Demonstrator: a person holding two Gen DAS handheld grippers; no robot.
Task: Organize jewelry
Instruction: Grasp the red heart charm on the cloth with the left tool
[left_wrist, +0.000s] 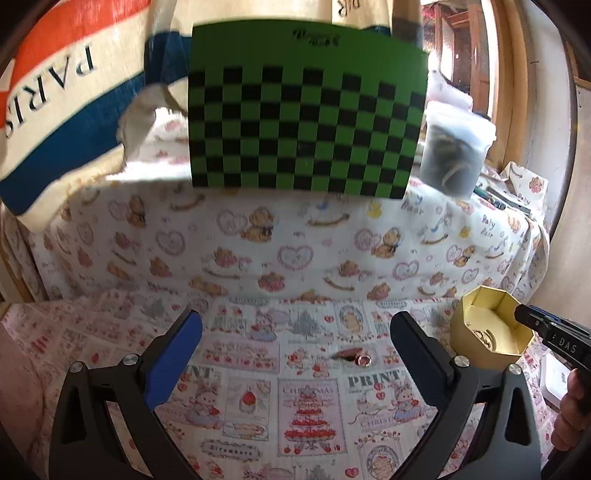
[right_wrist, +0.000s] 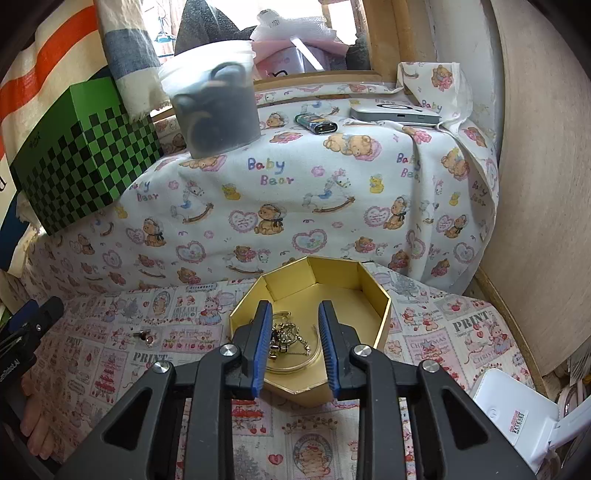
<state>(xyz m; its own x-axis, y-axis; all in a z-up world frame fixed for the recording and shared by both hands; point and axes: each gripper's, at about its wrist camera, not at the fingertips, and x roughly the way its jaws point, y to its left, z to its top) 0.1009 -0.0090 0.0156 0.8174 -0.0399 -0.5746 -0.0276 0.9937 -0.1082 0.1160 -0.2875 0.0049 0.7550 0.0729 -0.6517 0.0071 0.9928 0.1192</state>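
Left gripper: my left gripper (left_wrist: 295, 332) hung over the printed cloth (left_wrist: 258, 398), jaws spread wide, nothing between them.
Loose piece: a small ring-like piece of jewelry (left_wrist: 362, 359) lay on the cloth ahead of the left gripper, nearer its right finger; blurred, so I could not tell its type. The right wrist view caught it only as a tiny glint (right_wrist: 146, 336), well apart from the box.
Gold box: the open octagonal gold box (left_wrist: 480, 354) sat right of the loose piece. Only the right wrist view looked into it: a tangle of chains and small gold pieces (right_wrist: 291, 338) lay on its floor by the near wall (right_wrist: 314, 393).
Right gripper: my right gripper (right_wrist: 293, 347) hovered above the box's near edge, jaws partly spread, gripping nothing I could see.
Surface: a patchwork "PRINT" cloth, with a "Baby Bear" sheet (right_wrist: 332, 206) draped over a raised ledge behind.
Surroundings: on the ledge stood a green checkered box (right_wrist: 85, 162), a lidded dark tub (right_wrist: 218, 118), a lighter (right_wrist: 317, 123) and a flat grey device (right_wrist: 395, 112); a "PARIS" bag (left_wrist: 55, 92) hung at far left.
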